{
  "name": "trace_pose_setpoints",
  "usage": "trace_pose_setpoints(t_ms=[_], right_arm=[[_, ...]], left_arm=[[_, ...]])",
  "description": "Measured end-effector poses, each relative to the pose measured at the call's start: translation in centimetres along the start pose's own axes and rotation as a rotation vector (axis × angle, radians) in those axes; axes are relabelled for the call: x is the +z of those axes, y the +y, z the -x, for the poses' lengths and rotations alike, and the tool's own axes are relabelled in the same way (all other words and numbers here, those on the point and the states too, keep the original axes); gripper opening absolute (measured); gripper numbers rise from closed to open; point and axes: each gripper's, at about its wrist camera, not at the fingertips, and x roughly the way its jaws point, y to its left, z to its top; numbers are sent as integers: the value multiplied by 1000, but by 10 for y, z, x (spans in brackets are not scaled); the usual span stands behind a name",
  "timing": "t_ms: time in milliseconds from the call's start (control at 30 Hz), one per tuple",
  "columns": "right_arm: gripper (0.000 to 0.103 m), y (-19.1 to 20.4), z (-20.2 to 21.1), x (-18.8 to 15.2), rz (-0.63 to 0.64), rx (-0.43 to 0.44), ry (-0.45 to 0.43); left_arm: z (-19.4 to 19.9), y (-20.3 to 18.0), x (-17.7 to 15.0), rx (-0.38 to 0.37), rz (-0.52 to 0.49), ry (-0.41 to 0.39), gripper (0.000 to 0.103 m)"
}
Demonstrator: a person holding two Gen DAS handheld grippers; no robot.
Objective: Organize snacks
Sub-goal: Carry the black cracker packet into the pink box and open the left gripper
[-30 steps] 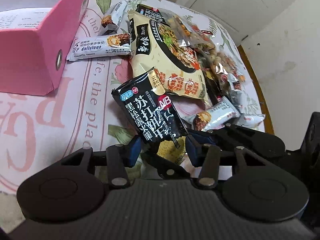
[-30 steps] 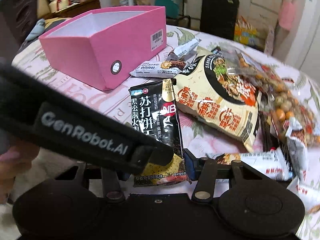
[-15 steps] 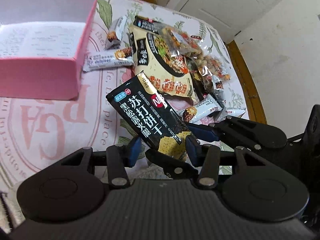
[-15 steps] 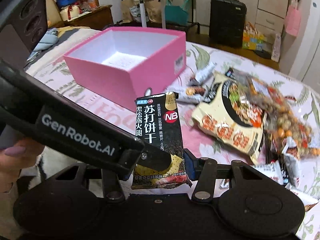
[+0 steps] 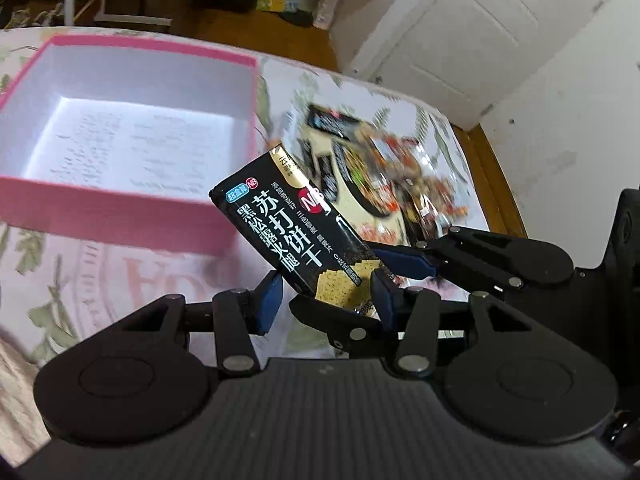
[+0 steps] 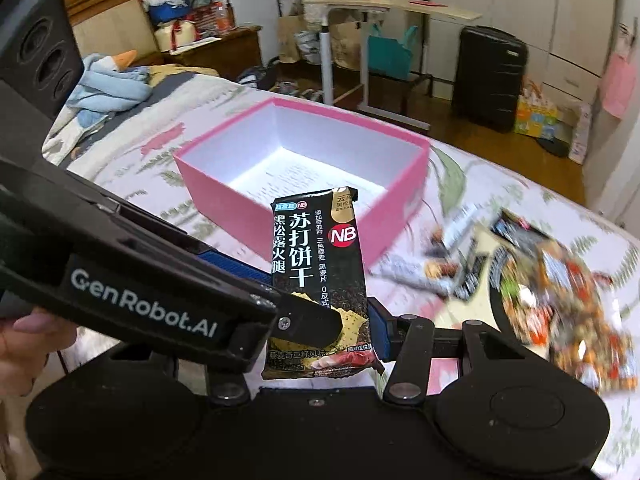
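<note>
Gripping the black cracker packet (image 6: 320, 276) by its lower end, both pairs of jaws clamped, aloft near pink box (image 6: 400, 184).

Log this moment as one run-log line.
left gripper: shut on black cracker pack | right gripper: shut on it | pink box: empty

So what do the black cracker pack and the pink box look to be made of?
black cracker pack: likely glossy plastic film, given its sheen, printed face and crimped end seals.
pink box: seemingly matte card or fabric-covered board, with straight thin walls and a white lining; which one I can't tell.
</note>
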Motion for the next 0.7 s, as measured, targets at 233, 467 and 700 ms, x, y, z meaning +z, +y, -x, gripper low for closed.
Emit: trace_pose_setpoints(t_ms=[233,467,700], right_arm=[[55,6,-45,50,59,-9,16],[55,-1,-103,92,166,29,50],[55,-5,-162,115,389,55,130]], left_arm=[[-8,45,47,14,48,15,47],[-34,97,88,46,157,-1,49],[-84,148,111,32,335,32,49]])
